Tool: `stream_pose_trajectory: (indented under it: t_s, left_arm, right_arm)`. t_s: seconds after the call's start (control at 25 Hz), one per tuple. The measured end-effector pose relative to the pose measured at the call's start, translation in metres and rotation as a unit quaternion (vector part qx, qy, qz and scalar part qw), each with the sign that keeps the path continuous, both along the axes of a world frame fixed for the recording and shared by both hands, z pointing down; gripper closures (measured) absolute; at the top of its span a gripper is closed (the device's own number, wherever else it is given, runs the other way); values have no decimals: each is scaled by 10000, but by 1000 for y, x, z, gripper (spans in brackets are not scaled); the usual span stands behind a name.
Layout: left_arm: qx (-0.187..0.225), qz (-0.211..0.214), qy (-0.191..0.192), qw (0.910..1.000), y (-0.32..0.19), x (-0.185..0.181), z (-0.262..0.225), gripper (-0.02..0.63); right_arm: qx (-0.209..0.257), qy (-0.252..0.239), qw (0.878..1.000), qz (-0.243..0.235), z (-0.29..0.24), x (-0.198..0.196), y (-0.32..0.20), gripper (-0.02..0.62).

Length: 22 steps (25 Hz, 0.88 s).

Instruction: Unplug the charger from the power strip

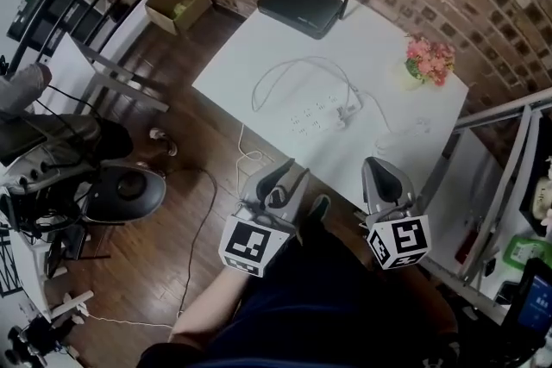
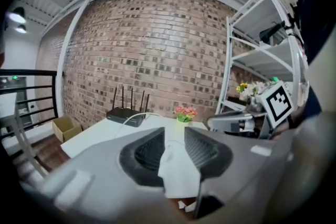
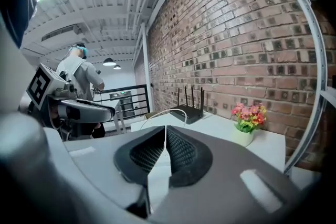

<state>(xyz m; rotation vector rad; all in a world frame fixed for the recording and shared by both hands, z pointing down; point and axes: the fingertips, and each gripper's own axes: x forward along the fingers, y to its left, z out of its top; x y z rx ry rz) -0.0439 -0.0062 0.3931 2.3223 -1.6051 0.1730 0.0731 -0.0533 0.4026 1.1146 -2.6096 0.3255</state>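
A white power strip (image 1: 312,118) lies on the white table (image 1: 250,56), in the head view. A small white charger (image 1: 347,113) sits at the strip's right end, and its white cable (image 1: 285,69) loops toward the router. Both grippers hover off the table's near edge, short of the strip. My left gripper (image 1: 283,171) (image 2: 174,134) is open with nothing between its jaws. My right gripper (image 1: 377,165) (image 3: 166,131) is shut and empty. Neither touches the strip or the charger. The strip is hidden behind the jaws in both gripper views.
A black router (image 1: 306,4) stands at the table's far edge against the brick wall, and a pot of pink flowers (image 1: 429,60) at the far right. A white metal shelf (image 1: 500,185) stands to the right. A black chair (image 1: 103,4), a cardboard box (image 1: 177,4) and floor cables lie left.
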Motion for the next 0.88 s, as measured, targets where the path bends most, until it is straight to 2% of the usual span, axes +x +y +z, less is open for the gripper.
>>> stream_pose_trajectory:
  t_s: [0.16,0.24,0.52,0.88]
  left_arm:
    - [-181,123,60,9997,-16,-11,18,488]
    - [-262,225,76,9994,-24,-16,28,488]
    - [-388,236,-69,9989,-56,-33,66,491]
    - [-704,309,-109,9970,-84,-36,107,491]
  right_arm:
    - [-154,118,9996,189,15,-6,-20,571]
    - [-193,177,9993,264,22,-9,-27,546]
    - [-133,571,9979,256,60,-22,-51,524]
    - [-653,914,9936,107,122,-40,-75,404]
